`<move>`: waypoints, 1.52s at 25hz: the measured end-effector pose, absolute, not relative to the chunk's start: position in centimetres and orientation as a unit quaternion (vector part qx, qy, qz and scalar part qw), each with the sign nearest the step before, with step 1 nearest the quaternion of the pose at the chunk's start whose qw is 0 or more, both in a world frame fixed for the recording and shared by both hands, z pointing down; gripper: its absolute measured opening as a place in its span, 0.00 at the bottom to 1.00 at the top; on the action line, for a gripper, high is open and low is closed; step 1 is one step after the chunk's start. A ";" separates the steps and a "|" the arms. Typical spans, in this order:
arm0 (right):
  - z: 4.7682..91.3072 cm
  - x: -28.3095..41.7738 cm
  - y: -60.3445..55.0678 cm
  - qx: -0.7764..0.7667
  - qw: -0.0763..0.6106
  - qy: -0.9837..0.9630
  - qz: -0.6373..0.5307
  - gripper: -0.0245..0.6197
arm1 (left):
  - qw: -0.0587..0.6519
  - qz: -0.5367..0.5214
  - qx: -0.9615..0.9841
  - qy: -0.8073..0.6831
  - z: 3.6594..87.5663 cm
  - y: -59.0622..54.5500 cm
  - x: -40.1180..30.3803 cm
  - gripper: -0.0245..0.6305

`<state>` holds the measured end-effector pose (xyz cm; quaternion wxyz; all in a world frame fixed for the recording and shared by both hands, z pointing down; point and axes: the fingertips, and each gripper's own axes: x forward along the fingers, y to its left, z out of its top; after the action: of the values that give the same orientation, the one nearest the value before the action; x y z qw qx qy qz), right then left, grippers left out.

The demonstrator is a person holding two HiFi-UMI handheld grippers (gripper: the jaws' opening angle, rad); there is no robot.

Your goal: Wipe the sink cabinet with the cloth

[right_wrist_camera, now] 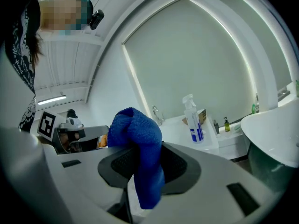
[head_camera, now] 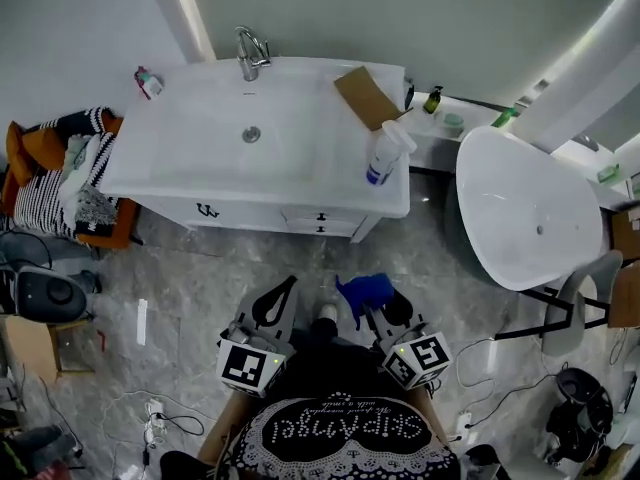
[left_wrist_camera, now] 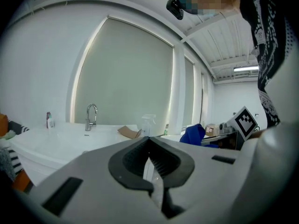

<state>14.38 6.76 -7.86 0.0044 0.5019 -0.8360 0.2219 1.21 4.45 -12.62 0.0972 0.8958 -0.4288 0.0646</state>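
Observation:
The white sink cabinet (head_camera: 250, 213) stands ahead of me, with its basin top (head_camera: 200, 133) and chrome tap (head_camera: 250, 53). A blue cloth (head_camera: 365, 290) is pinched in my right gripper (head_camera: 372, 308), which is shut on it and held back from the cabinet front; in the right gripper view the blue cloth (right_wrist_camera: 140, 143) bunches above the jaws and hangs down between them. My left gripper (head_camera: 280, 303) hovers beside it, shut with nothing in it; in the left gripper view the left gripper (left_wrist_camera: 149, 146) has its jaws meeting.
A spray bottle (head_camera: 383, 153) and a piece of brown cardboard (head_camera: 365, 96) rest on the cabinet's right end. A white bathtub (head_camera: 525, 208) stands to the right. A striped pile on an orange seat (head_camera: 60, 178) is to the left. Cables (head_camera: 150, 408) lie on the marble floor.

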 end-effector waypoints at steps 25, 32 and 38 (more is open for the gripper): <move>-3.6 4.7 1.1 0.547 0.079 -0.805 0.217 0.22 | 0.133 0.064 0.897 -0.417 -8.1 -1.8 -9.4 0.04; -0.4 0.6 -1.4 0.561 0.081 -0.798 0.203 0.22 | 0.114 0.075 0.887 -0.442 -4.5 -4.2 -12.9 0.04; 7.5 0.3 -5.3 0.558 0.062 -0.805 0.191 0.22 | 0.057 0.069 0.882 -0.463 0.8 -5.9 -11.3 0.04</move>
<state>0.32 -5.31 7.51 0.0623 0.5578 -0.8053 0.1911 -11.30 -5.92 0.85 0.0570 0.8819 -0.4629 0.0688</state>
